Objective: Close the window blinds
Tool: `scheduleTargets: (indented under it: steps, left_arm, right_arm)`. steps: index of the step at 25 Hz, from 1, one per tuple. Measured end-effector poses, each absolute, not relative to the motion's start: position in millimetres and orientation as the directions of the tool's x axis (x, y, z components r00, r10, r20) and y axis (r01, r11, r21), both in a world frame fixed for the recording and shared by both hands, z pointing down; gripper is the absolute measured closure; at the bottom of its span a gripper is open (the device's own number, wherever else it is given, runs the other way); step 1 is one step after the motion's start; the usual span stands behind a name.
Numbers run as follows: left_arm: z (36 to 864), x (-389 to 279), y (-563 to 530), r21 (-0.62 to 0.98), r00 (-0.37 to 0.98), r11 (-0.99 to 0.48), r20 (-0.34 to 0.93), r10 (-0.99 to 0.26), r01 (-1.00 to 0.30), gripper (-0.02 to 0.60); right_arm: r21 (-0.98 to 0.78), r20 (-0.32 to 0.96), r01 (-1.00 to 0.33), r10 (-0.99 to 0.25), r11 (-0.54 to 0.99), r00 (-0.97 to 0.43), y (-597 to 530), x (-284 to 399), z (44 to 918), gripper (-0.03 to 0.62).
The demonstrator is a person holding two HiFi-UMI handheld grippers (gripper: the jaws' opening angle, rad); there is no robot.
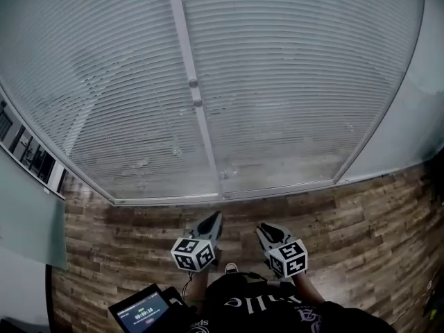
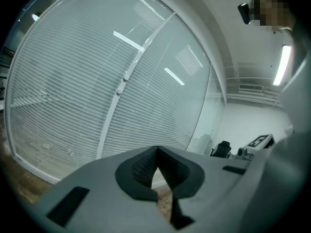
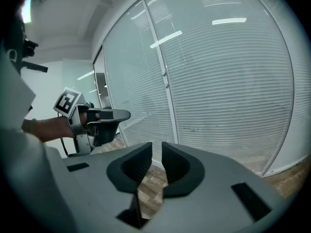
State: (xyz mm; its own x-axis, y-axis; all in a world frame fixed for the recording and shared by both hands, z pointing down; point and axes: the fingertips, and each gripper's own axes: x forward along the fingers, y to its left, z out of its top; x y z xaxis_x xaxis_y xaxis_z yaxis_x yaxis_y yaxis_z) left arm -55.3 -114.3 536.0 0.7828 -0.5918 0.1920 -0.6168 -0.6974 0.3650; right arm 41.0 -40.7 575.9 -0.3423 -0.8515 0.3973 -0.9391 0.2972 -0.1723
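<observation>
Facing the blinds (image 1: 291,82), left gripper (image 1: 216,218) shut on nothing, right gripper (image 1: 263,230) slightly open and empty, I next need to reach their control.

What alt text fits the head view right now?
Slatted window blinds fill the view ahead, split by a white upright frame. Below, the left gripper and right gripper hover side by side over the wood floor, touching nothing.
</observation>
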Motion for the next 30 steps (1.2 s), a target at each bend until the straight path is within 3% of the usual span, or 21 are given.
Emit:
scheduleTargets:
  steps: [6,13,22,30]
  left_arm:
    - [541.2,-1.5,-20.4,0.379,0.757,-0.667,0.173,-0.63,-0.642,0.577]
    - [577.9,38.8,107.9,0.409,0.715,-0.598,0.258,-0.649,-0.69,0.577]
    - [556.4,-12.0,161.6,0.357,0.62,-0.524,0.253,-0.743,-0.773,0.577]
    - [544.0,-57.0,223.2,0.342,0.67,-0.587,0.222,-0.709,-0.734,0.577]
  right_arm:
    - [-0.113,0.417,-0.933,-0.836,0.342,-0.357,56.0,90.2,580.4,0.522]
    - [-0.173,0.466,-0.901,-0.773,0.397,-0.43,157.0,129.8,607.0,0.522]
    - [-0.217,0.368,-0.847,-0.763,0.485,-0.531,187.2,91.8,581.9,0.522]
    - [-0.204,0.339,-0.841,-0.77,0.501,-0.541,231.5,25.6,572.5,0.522]
